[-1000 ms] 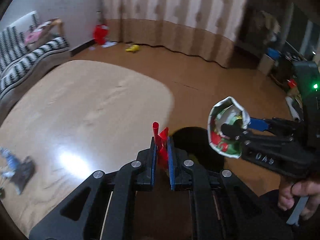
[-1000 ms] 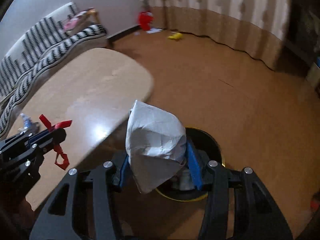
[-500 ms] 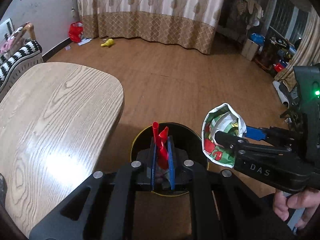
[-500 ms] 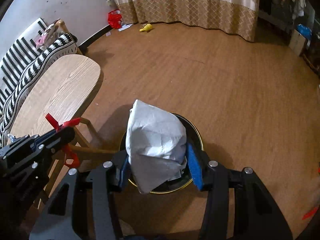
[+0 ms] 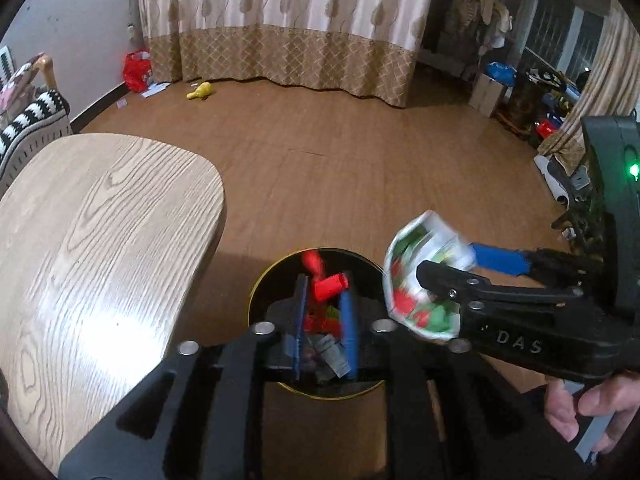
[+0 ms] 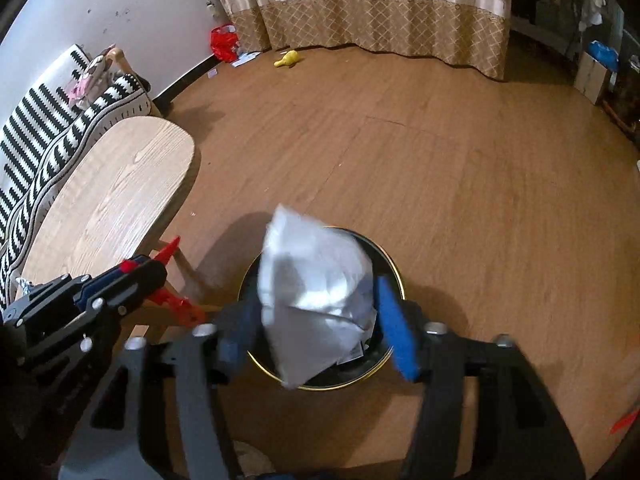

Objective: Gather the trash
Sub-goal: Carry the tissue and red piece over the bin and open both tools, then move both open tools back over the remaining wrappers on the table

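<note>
I see the red plastic scrap (image 5: 326, 286) loose between my left gripper (image 5: 323, 320)'s blue pads, right over the round black bin (image 5: 256, 300) — those jaws have just been opening and no longer pinch it. The crumpled wrapper (image 6: 316, 292) hangs blurred between my right gripper (image 6: 320, 328)'s pads, also over the bin; its jaws have just been opening too, right pad clear of it.

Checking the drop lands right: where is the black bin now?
In both wrist views the black bin stands on the wooden floor, just right of the table end, directly below both grippers' fingers.
</note>
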Demonstrator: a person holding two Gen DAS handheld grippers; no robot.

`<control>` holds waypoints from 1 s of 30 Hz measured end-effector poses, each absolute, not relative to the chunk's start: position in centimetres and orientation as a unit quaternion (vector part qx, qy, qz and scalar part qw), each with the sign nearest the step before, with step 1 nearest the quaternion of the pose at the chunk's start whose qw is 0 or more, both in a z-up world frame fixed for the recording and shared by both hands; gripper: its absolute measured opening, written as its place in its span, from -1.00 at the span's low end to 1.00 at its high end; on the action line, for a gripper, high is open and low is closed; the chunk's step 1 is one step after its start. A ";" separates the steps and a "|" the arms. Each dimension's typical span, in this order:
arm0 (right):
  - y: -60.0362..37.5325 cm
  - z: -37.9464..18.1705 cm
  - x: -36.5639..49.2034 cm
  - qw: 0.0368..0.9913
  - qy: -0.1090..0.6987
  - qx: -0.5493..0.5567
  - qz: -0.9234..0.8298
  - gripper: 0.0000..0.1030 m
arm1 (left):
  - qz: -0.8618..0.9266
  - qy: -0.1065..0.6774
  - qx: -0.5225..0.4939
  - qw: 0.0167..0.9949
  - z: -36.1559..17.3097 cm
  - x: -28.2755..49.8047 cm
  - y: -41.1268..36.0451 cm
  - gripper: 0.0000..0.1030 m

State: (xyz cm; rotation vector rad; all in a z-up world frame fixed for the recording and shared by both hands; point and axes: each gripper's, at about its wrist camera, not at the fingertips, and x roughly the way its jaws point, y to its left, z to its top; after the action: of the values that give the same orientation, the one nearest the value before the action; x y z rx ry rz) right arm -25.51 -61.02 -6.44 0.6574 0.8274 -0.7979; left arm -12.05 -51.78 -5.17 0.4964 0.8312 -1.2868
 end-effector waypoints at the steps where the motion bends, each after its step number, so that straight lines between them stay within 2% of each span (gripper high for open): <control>1: -61.0 -6.5 -25.7 0.788 0.383 0.306 -0.372 0.26 | -0.574 0.370 0.223 0.695 -5.2 -12.1 -51.7 0.16; 2: -61.0 -6.5 -25.8 0.786 0.383 0.308 -0.376 0.26 | -0.570 0.364 0.222 0.703 -5.1 -12.0 -51.5 0.44; 9: -61.1 -6.5 -26.3 0.783 0.375 0.314 -0.384 0.30 | -0.563 0.363 0.217 0.710 -4.4 -11.3 -50.6 0.47; 14: -60.1 -5.6 -24.6 0.798 0.372 0.310 -0.360 0.32 | -0.538 0.353 0.204 0.737 -2.3 -9.8 -47.6 0.71; 16: -59.0 -4.4 -22.7 0.813 0.367 0.299 -0.338 0.34 | -0.517 0.345 0.203 0.757 -1.2 -8.7 -45.3 0.74; 23: -51.2 -1.1 -11.6 0.868 0.373 0.235 -0.228 0.38 | -0.401 0.363 0.152 0.827 1.9 -1.3 -33.9 0.77; 30: -37.2 0.0 0.7 0.902 0.399 0.148 -0.079 0.38 | -0.233 0.391 0.060 0.888 2.3 6.8 -17.1 0.77</control>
State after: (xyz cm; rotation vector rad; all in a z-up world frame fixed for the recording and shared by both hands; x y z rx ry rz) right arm 0.68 -37.23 0.02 0.3068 0.8243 -0.1638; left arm 6.78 -17.14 2.31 0.1257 0.8135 -0.4848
